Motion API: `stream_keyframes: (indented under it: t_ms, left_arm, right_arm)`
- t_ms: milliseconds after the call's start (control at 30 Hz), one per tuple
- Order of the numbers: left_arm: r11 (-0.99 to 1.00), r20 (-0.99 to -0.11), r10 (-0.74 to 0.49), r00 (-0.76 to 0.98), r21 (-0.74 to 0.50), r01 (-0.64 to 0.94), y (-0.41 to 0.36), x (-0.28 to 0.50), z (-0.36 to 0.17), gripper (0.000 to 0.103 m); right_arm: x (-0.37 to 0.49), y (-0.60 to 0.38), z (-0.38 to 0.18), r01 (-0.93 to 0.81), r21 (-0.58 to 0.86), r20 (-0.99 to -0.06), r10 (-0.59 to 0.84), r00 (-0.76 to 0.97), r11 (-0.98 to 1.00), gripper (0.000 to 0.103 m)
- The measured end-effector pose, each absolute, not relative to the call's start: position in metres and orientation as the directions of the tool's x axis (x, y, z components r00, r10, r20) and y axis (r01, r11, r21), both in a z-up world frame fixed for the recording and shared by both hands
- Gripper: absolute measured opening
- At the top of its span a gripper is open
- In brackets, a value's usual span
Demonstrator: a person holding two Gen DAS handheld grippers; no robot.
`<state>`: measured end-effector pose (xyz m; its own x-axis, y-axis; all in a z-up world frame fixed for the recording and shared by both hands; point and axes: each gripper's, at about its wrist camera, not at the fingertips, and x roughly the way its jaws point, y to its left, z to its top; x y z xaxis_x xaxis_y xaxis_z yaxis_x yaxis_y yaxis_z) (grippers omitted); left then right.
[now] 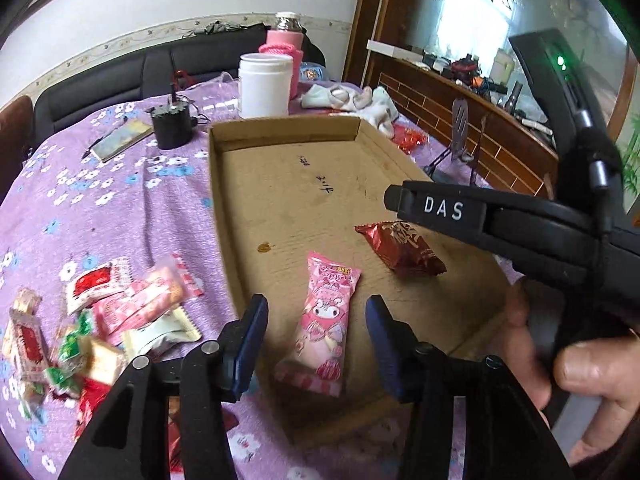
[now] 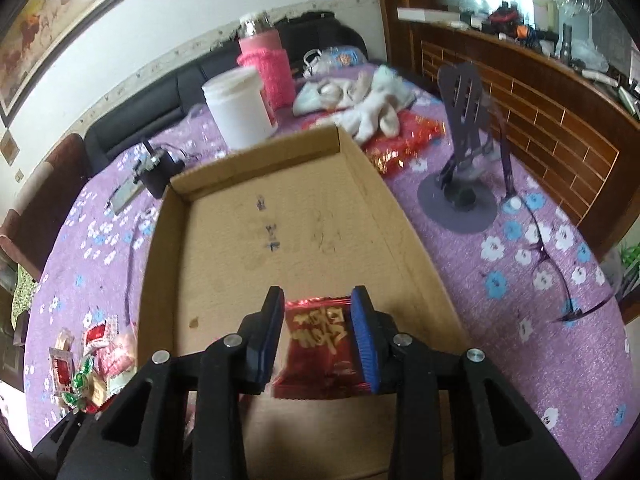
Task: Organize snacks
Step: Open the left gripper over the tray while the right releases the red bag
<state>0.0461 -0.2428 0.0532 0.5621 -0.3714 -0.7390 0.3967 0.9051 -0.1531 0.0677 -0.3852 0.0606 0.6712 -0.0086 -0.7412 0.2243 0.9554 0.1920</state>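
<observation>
Left gripper [image 1: 316,344] spread wide over pink snack [image 1: 322,320] lying in cardboard tray [image 1: 288,128]. Right gripper [image 2: 316,336] parted, red snack [image 2: 320,344] between fingers, contact unclear.

A cardboard tray [image 1: 224,216] lies on the worktop [image 1: 120,216]. Two snack packets lie in its near part, the cartoon packet [image 1: 320,320] left of the foil packet [image 1: 400,248]. A snack pile [image 1: 92,320] lies left of the tray; a tub [image 1: 264,84] stands behind it.

Left gripper [image 1: 316,344] jaws spread wide; right gripper [image 2: 318,336] jaws parted, hovering low.
</observation>
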Motion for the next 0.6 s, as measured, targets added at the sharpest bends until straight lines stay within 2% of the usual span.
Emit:
stream_keyframes:
  t_ms: [367,600]
  left_arm:
    - [0.931,-0.694,-0.342,0.634,-0.158,0.329,-0.164,0.005,0.071,0.054]
    - [0.964,-0.692,-0.262,0.673,-0.154,0.217,-0.093,-0.02,0.063,0.058]
  right_arm:
    - [0.059,-0.37,0.075,0.167,0.202,-0.69,0.019,0.724,0.965,0.034]
    - [0.052,-0.336,0.08,0.019,0.183,-0.662,0.109,0.742,0.983,0.036]
